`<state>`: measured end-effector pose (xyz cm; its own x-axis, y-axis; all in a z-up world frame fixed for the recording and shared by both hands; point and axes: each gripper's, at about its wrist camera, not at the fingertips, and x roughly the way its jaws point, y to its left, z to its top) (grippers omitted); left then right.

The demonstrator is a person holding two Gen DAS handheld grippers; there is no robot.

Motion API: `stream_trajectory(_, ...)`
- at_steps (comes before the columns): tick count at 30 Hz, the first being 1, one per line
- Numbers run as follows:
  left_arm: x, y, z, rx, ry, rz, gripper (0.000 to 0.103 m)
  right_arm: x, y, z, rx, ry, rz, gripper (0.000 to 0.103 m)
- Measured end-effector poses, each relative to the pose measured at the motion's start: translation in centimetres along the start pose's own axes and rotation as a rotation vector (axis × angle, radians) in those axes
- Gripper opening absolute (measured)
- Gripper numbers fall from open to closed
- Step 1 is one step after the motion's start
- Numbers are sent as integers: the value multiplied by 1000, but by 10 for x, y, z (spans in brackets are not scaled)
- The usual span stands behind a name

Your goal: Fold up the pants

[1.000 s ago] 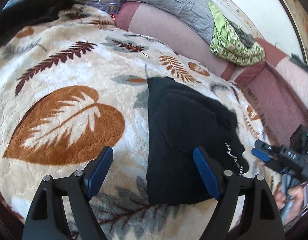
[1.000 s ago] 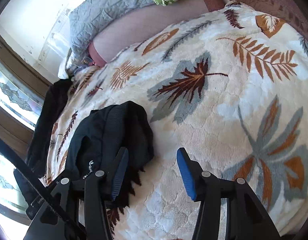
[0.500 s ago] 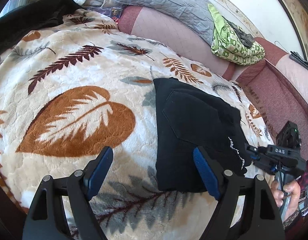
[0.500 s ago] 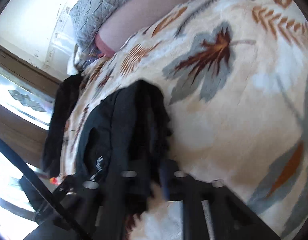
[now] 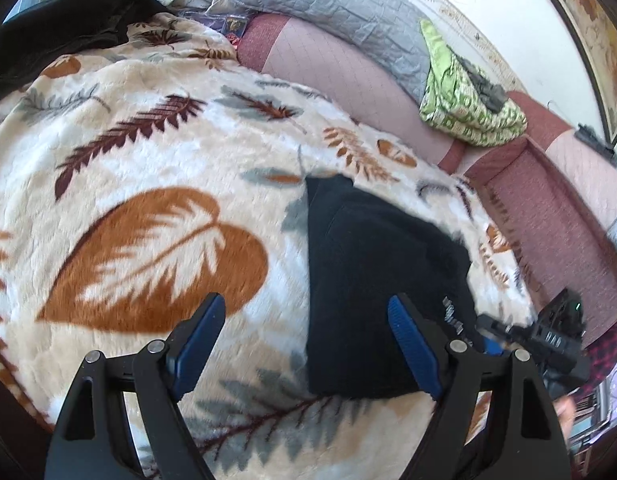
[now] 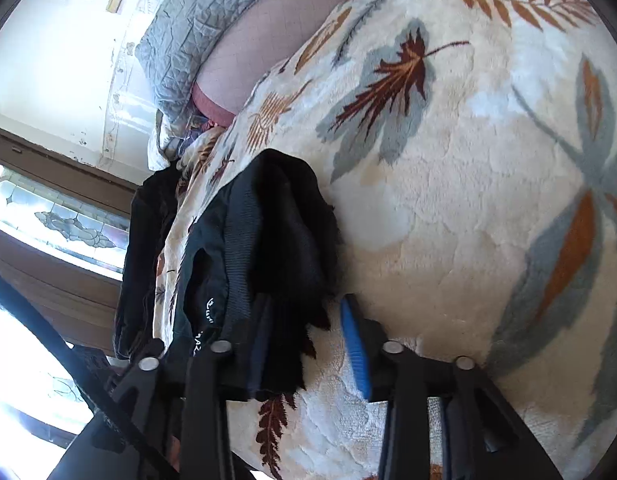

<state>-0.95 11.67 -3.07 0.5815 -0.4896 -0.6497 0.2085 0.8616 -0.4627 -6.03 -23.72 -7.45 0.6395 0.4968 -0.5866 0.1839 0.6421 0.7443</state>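
Leaf-print blanket point(image 5: 156, 184) wide, bare left of left gripper point(image 5: 308, 344); room to swing there. Black pants point(image 5: 372, 280), folded bundle, lie ahead of its right jaw; jaws wide apart, empty. Right gripper point(image 6: 304, 344) jaws just reopened, pants edge between, unpinched. Risk: fraying edge snags, drags bundle open. Bed edge near right.

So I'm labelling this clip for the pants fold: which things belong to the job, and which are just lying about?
Job: black pants, left gripper, right gripper, leaf blanket.

Lying about: green folded cloth, grey quilt, dark garment.
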Motion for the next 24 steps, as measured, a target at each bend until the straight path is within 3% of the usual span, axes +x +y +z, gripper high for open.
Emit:
stream_trajectory(4, 15, -5, 21, 18, 48, 1, 86, -3, 4, -1, -15, -14, 21, 53)
stream_trajectory(7, 41, -3, 33, -18, 147, -64, 86, -2, 4, -4, -2, -14, 77, 63)
stream_trajectory(11, 77, 2, 44, -77, 251, -141, 86, 8, 9, -6, -20, 10, 78, 65)
stream_trajectory(15, 93, -2, 51, -65, 263, -149, 86, 20, 14, 0, -18, 31, 92, 66)
stream_trajectory(21, 114, -11, 56, -11, 295, -197, 102, 49, 29, 13, -67, 67, 84, 66)
stream_trajectory(24, 113, -13, 53, 16, 282, -204, 102, 60, 31, 19, -57, 65, 95, 66)
